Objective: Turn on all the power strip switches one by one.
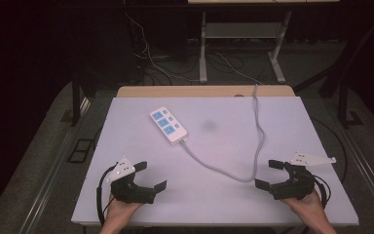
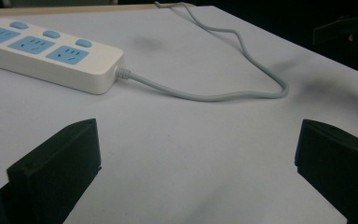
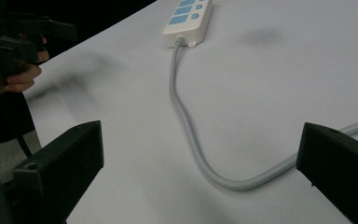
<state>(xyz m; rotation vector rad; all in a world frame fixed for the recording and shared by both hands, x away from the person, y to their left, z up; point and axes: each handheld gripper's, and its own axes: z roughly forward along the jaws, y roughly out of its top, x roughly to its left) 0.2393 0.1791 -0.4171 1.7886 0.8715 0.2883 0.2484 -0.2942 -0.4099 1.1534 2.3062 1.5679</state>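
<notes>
**Hovering at the near edge, nothing gripped**

Left claw [image 1: 146, 176] lower left of the high view, right claw [image 1: 269, 174] lower right; both have jaws wide apart and empty. Power strip [image 1: 168, 124] lies flat, upper centre of the worktop [image 1: 292, 122]. Its grey cable [image 1: 224, 170] loops down close to the right claw, then runs off the far edge. Looks like a ready pose. Bare worktop between the claws and left of the strip.
</notes>
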